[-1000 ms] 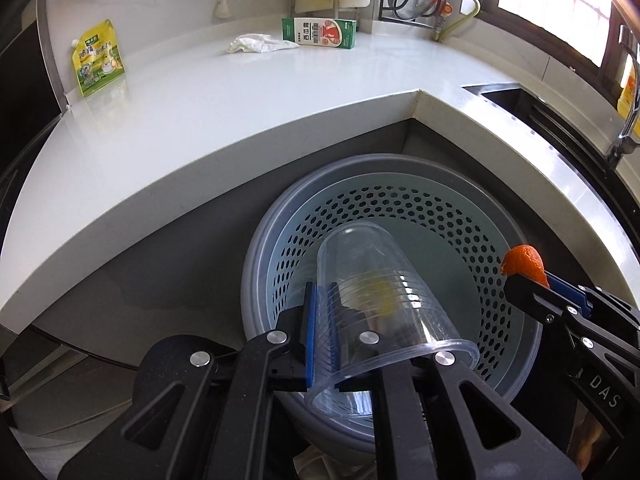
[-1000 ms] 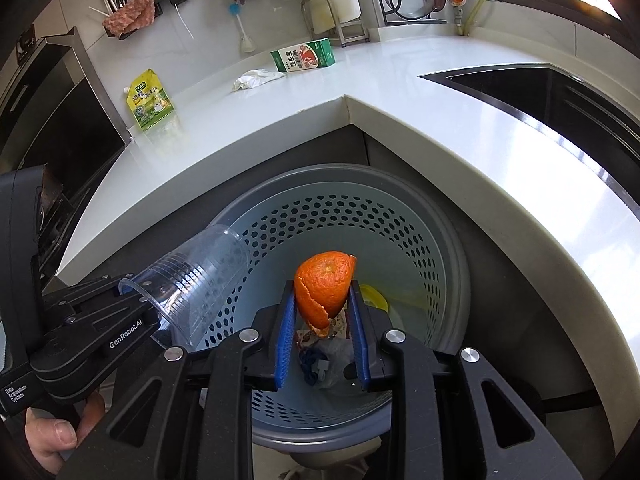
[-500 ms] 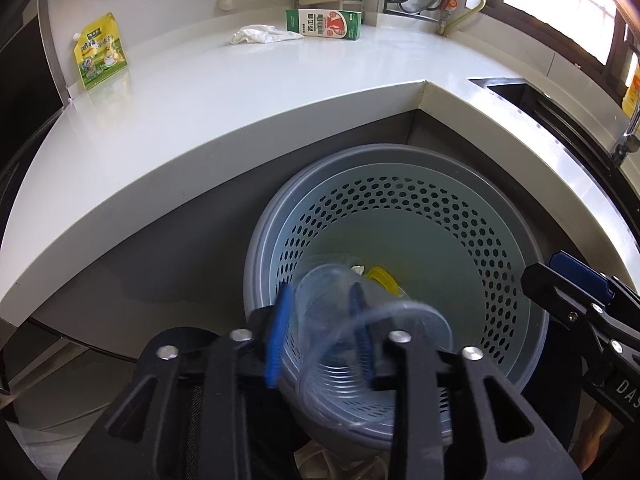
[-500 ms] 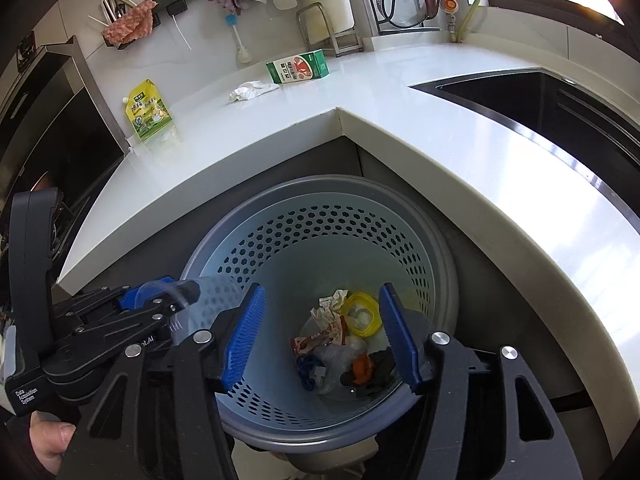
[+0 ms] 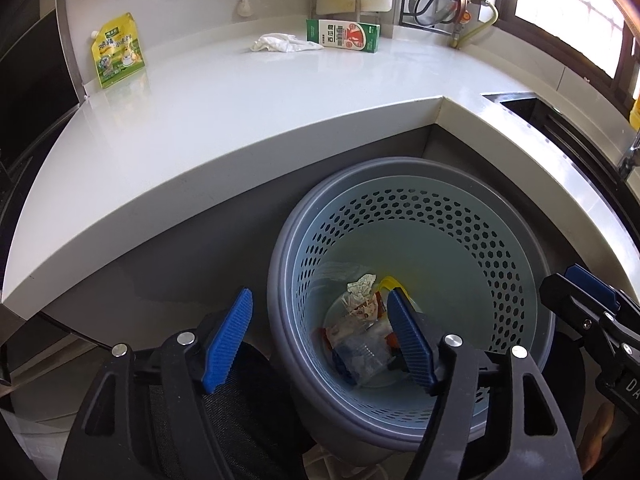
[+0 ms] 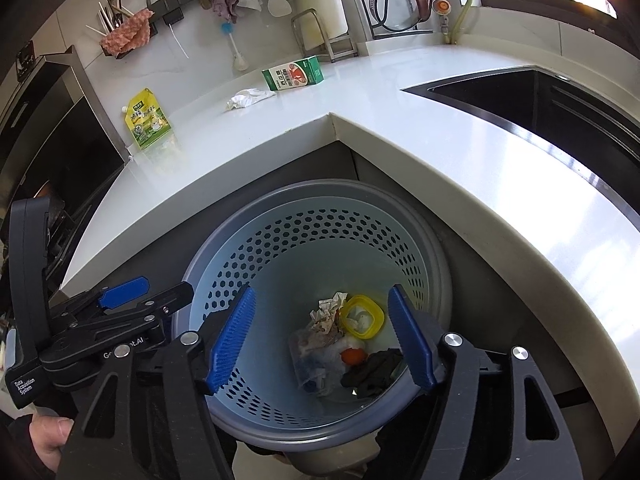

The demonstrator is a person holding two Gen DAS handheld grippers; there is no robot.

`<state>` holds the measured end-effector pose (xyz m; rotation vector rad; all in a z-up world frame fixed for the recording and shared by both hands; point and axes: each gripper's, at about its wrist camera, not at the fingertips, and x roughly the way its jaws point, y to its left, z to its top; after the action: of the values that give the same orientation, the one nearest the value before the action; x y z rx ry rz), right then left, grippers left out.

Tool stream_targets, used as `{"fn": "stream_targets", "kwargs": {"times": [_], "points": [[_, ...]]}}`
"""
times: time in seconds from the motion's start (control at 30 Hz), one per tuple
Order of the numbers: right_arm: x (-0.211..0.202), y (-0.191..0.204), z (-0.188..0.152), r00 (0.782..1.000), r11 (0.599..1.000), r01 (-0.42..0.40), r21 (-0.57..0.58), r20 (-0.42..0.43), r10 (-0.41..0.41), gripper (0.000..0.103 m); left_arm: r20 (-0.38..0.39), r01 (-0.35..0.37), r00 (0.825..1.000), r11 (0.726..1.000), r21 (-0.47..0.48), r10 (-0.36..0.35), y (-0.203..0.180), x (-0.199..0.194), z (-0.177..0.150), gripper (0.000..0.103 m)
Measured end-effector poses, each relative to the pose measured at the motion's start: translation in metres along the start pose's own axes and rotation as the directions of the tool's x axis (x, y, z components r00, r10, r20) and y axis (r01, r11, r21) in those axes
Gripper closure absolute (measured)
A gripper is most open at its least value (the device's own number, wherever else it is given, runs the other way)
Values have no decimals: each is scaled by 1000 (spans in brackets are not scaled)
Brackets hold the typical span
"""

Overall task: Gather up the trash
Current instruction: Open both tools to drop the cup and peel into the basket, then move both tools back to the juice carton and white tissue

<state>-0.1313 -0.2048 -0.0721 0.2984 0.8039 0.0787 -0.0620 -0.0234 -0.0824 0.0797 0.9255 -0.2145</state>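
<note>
bin point(image 5: 520, 240) below parted jaws; cup point(image 5: 362, 354) inside.

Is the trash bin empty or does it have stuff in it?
Not empty. The bin has paper, a yellow lid and wrappers on its bottom.

Blue on my tools, grey around the bin

My 2 tools point(image 5: 320, 336) point(image 6: 322, 336) carry ribbed blue pads; pale-blue hole-patterned bin point(image 5: 472, 216); white tabletop point(image 5: 240, 112); yellow-green pouch point(image 5: 118, 52).
</note>
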Motion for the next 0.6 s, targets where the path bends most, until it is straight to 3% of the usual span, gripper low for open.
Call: {"fn": "stream_targets", "kwargs": {"times": [0.2, 0.6], "points": [[-3, 9, 2, 1000, 1000, 10, -26, 17, -10, 26, 44, -29, 999, 1000, -5, 30, 5, -11, 6, 29], [8, 29, 7, 987, 984, 162, -79, -3, -163, 23, 54, -52, 997, 998, -24, 53, 19, -14, 8, 28]]}}
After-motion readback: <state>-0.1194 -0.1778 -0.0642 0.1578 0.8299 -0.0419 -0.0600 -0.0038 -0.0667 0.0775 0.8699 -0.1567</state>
